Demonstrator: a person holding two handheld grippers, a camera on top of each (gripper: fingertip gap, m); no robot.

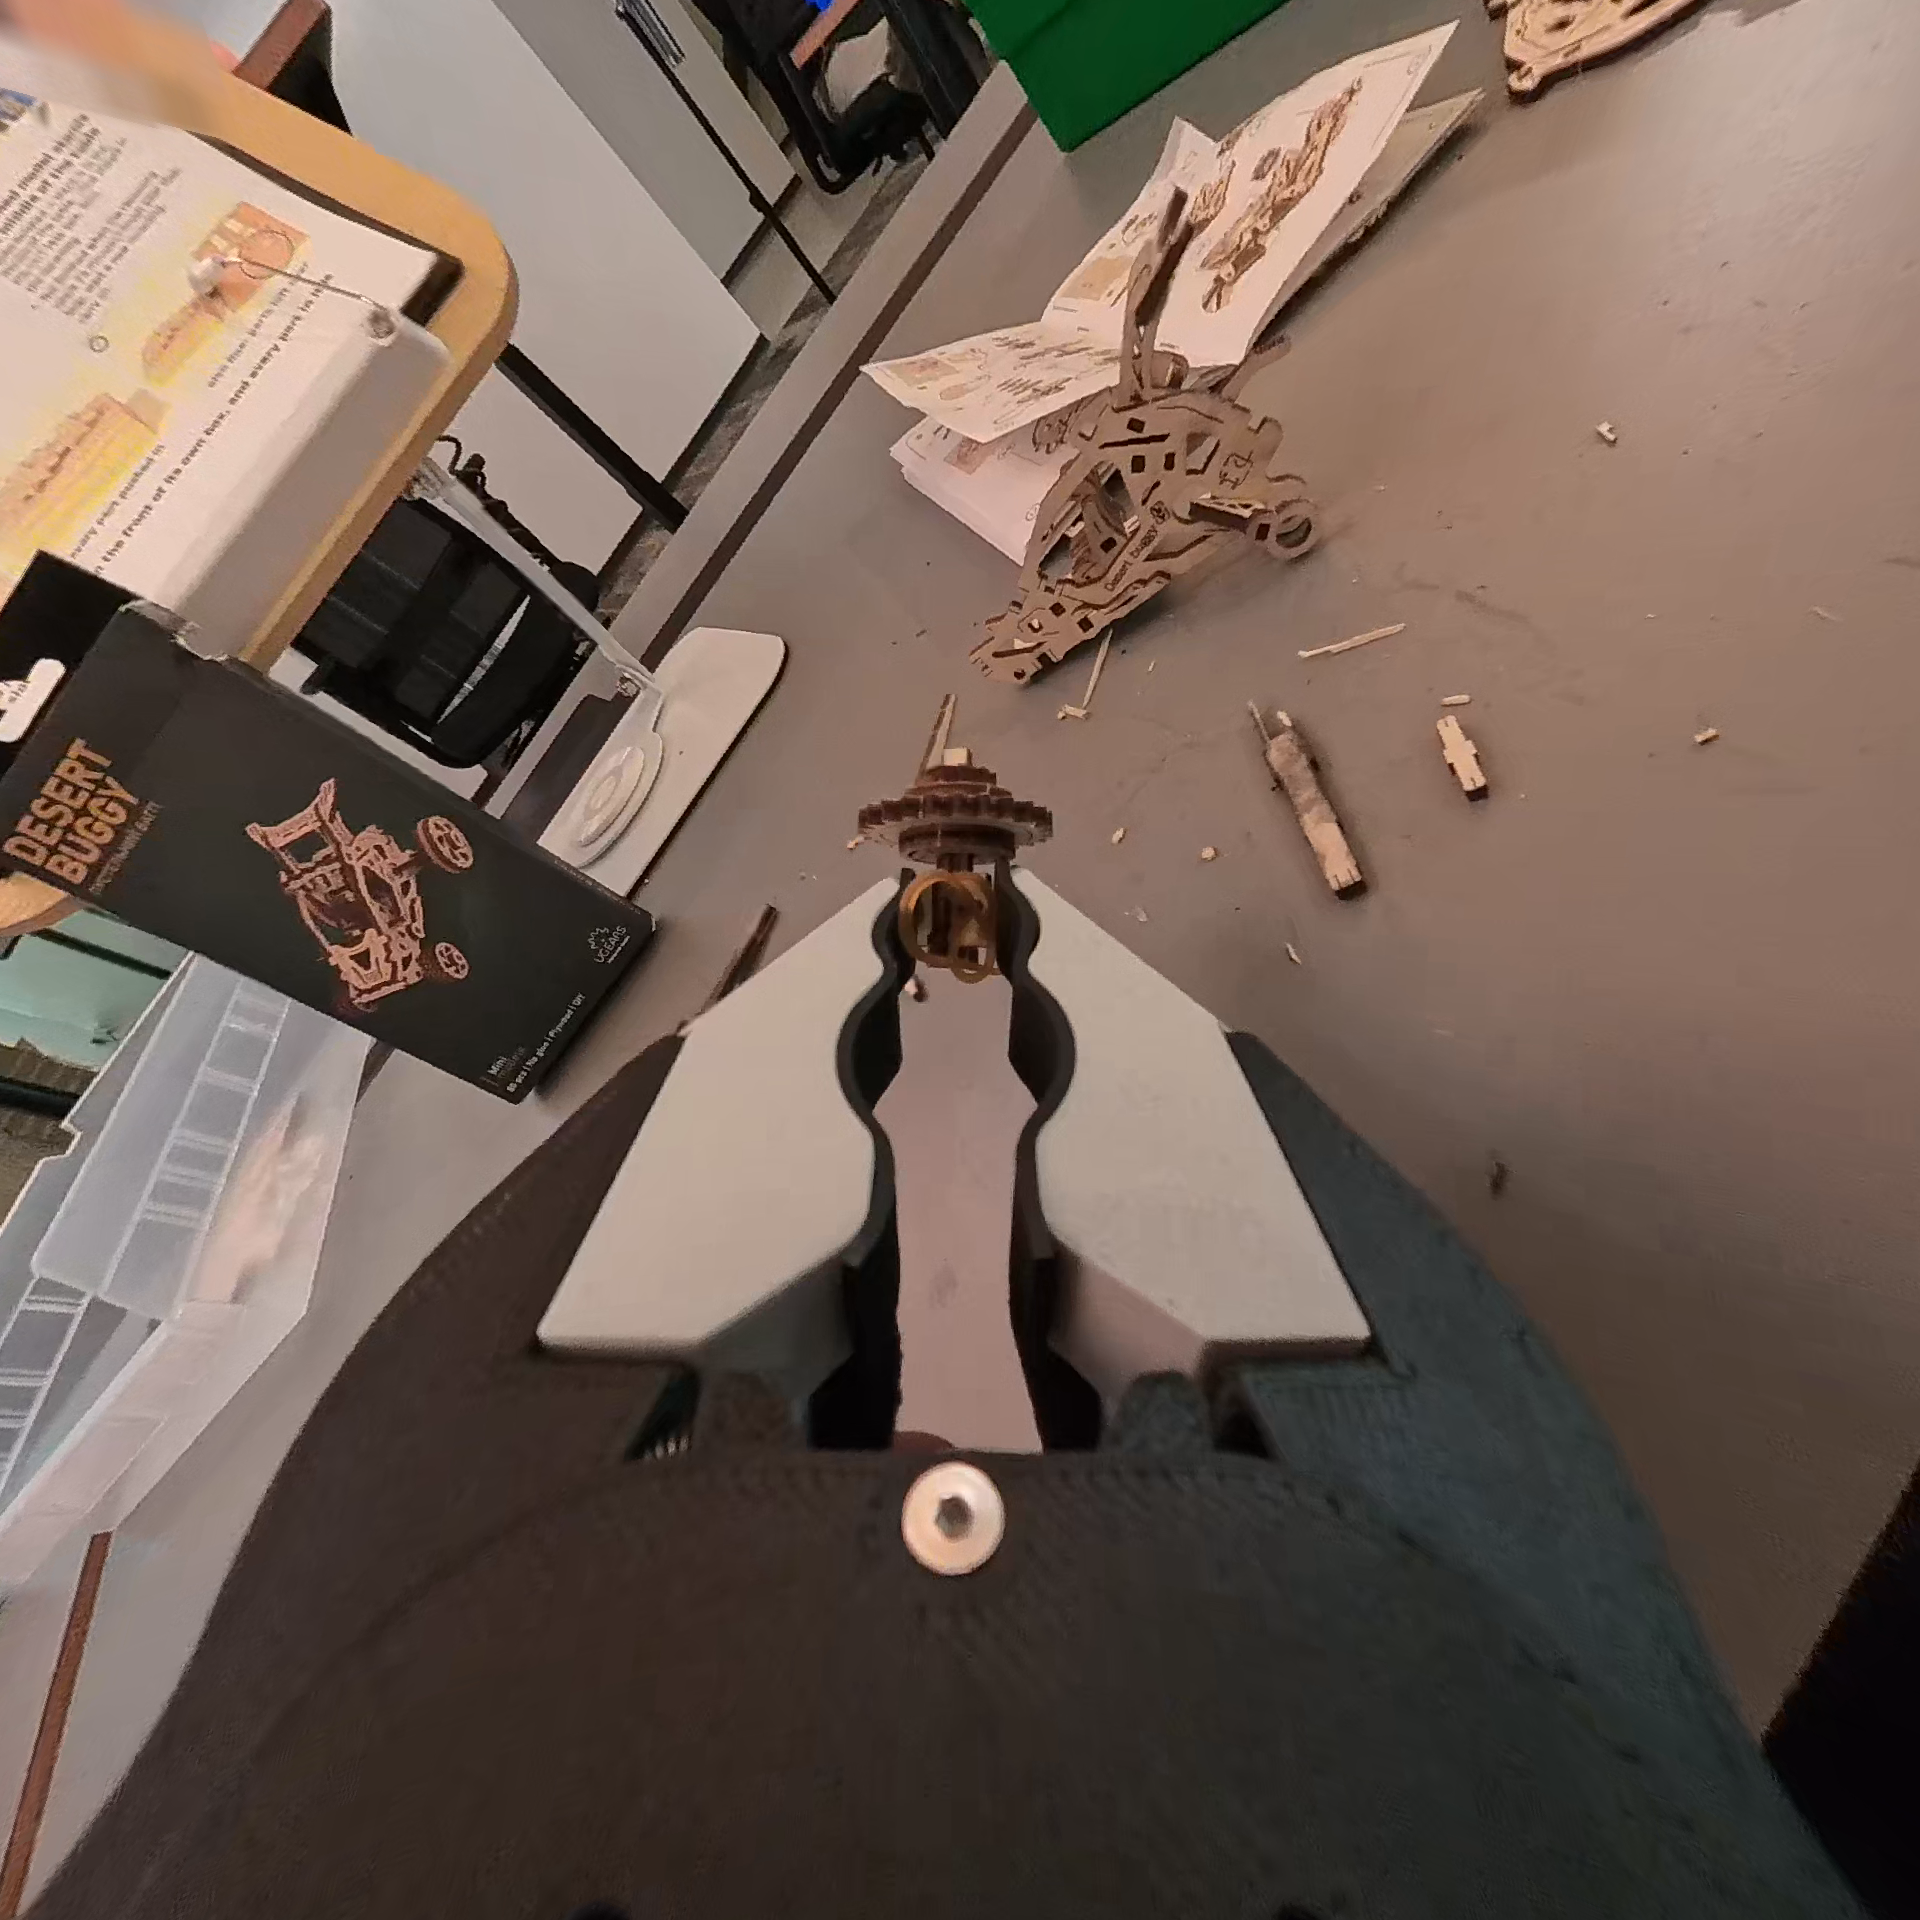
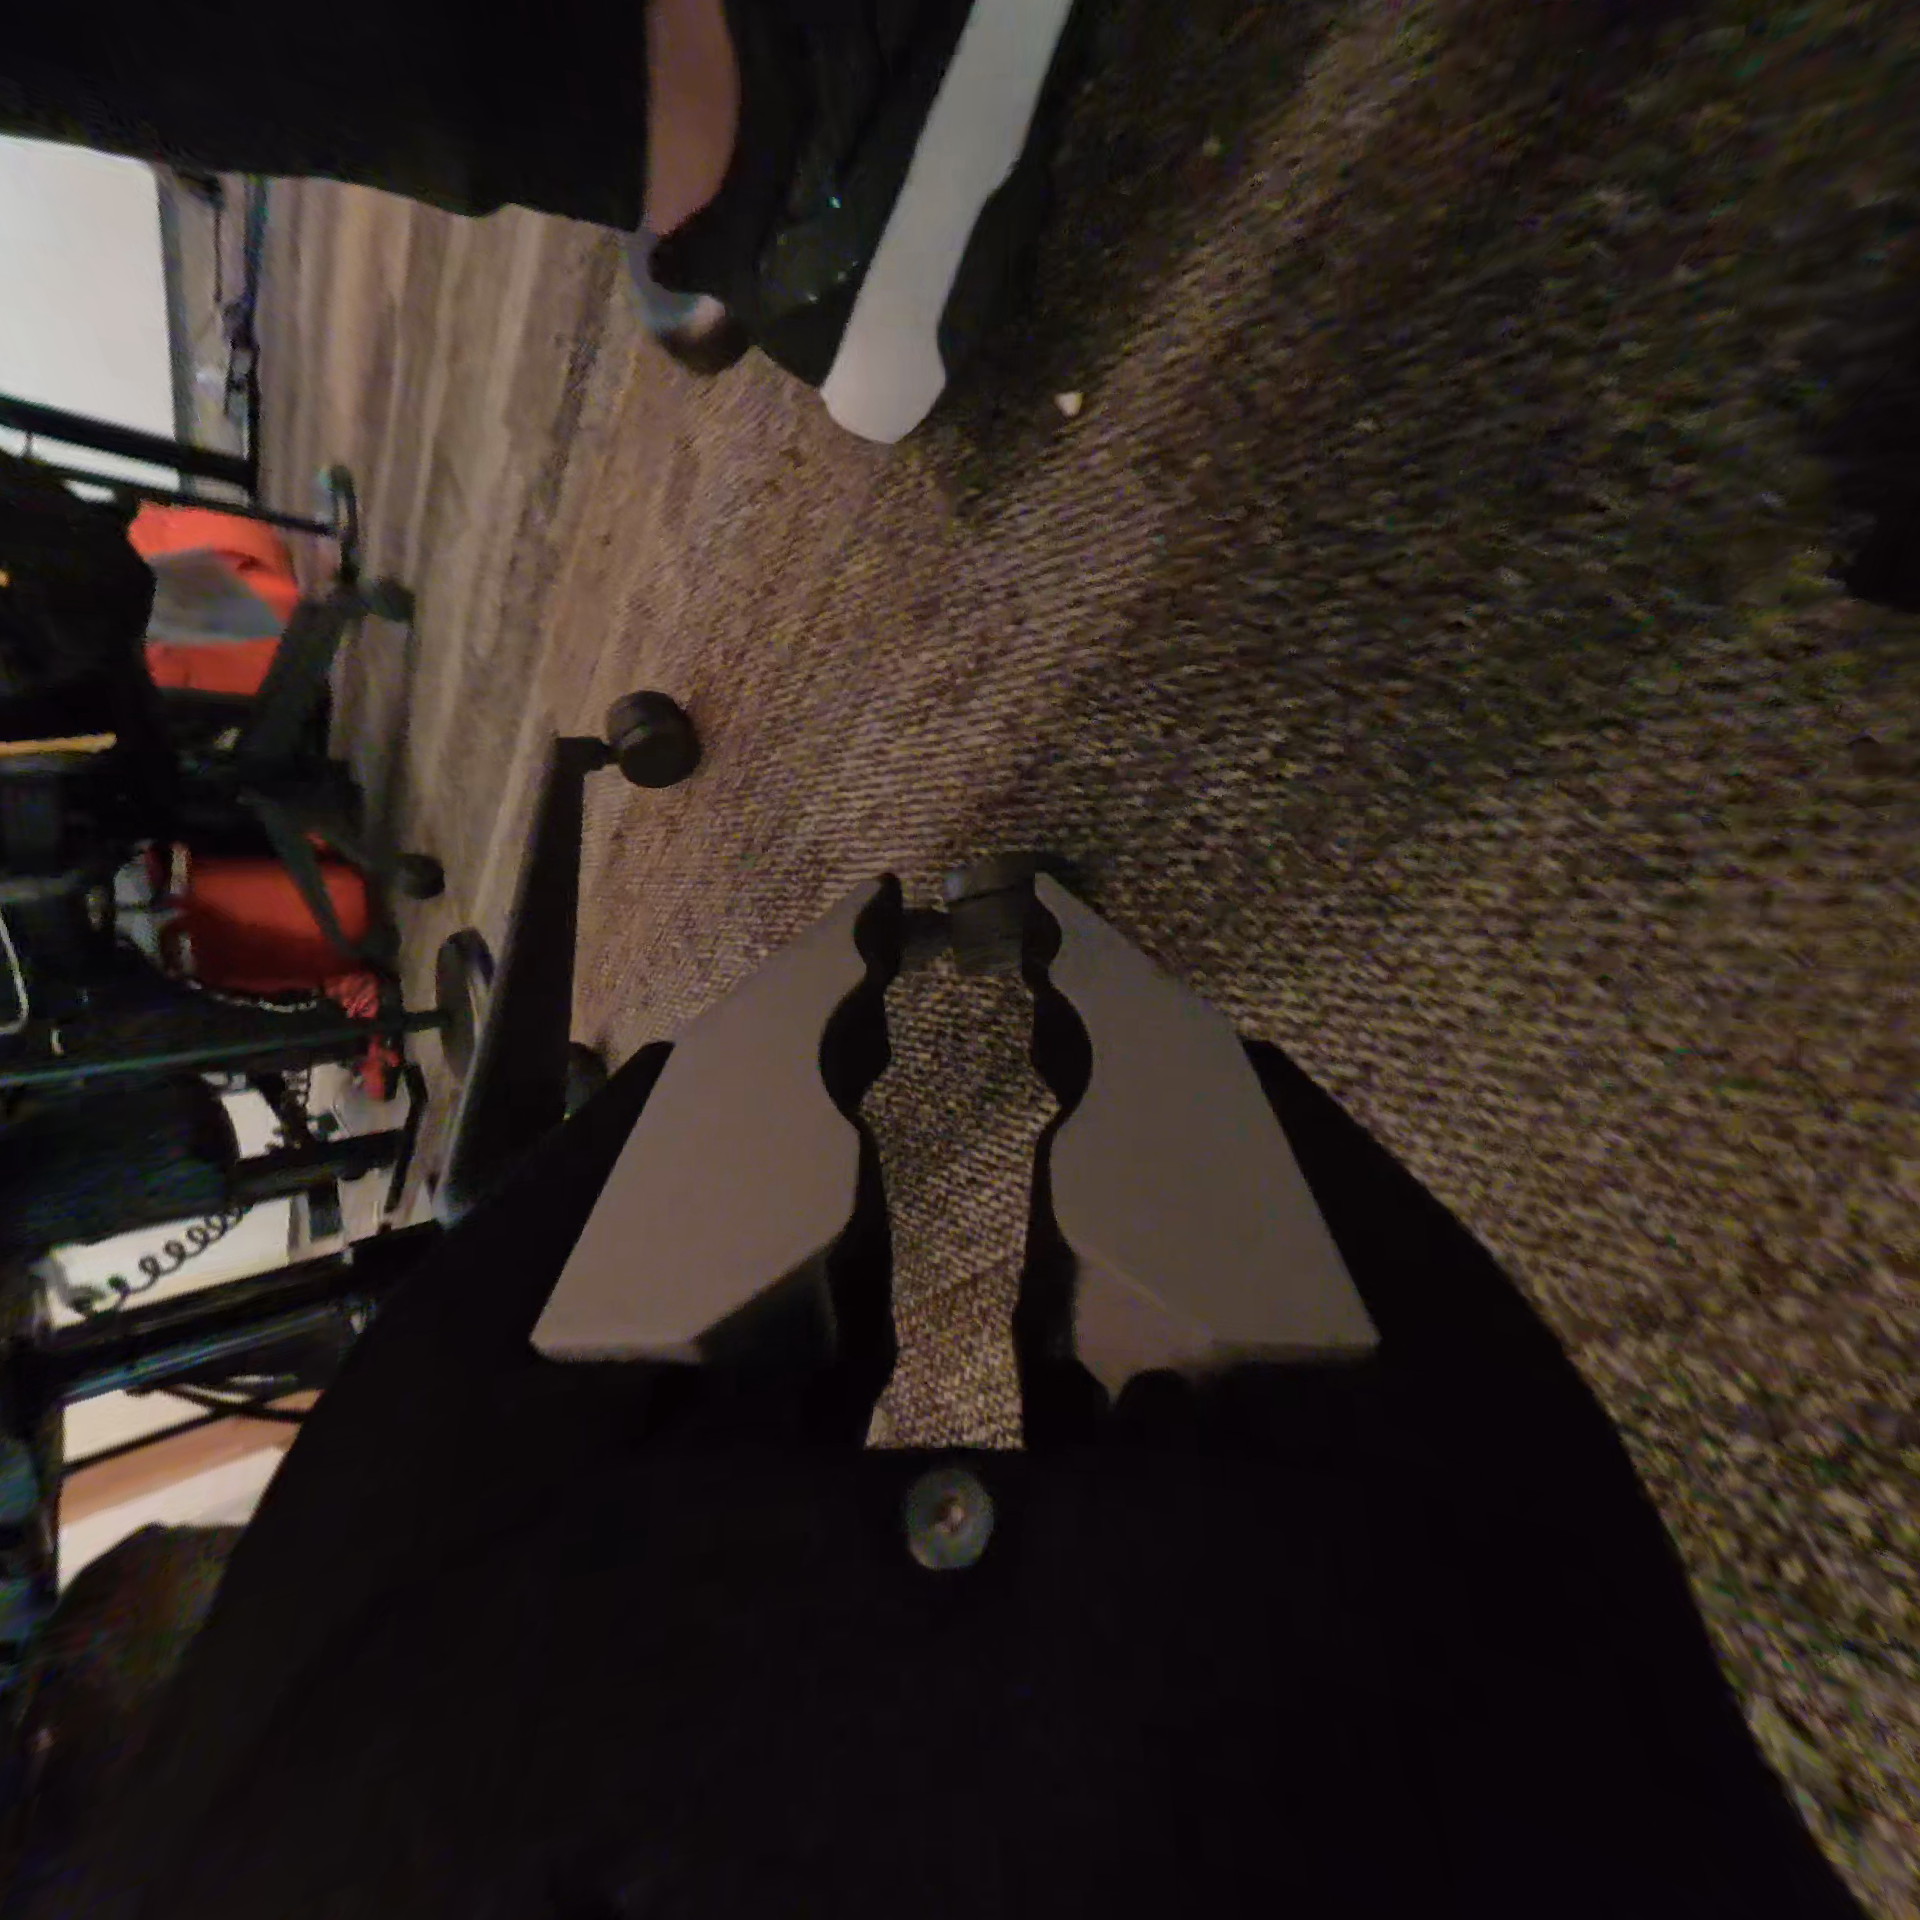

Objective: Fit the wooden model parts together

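Note:
My left gripper (image 1: pixel 951 914) is shut on a small wooden gear assembly (image 1: pixel 951 816), with toothed discs on an axle and a brass-coloured ring between the tips. It holds it above the grey table (image 1: pixel 1558 1039). The half-built wooden buggy body (image 1: pixel 1132 520) lies on its side farther ahead, apart from the gripper. My right gripper (image 2: pixel 966 904) is off the table and points down at the carpet (image 2: pixel 1351 727). Its jaws are nearly closed on a small dark part (image 2: pixel 987 920); it is too dim to tell what the part is.
An open instruction booklet (image 1: pixel 1247 229) lies behind the buggy. Loose wooden pieces (image 1: pixel 1309 800) and splinters lie to the right. The black kit box (image 1: pixel 312 862) stands at the table's left edge, a green box (image 1: pixel 1122 52) at the far end. A chair caster (image 2: pixel 649 738) is on the floor. The grippers' ends are close to 65 cm from one another.

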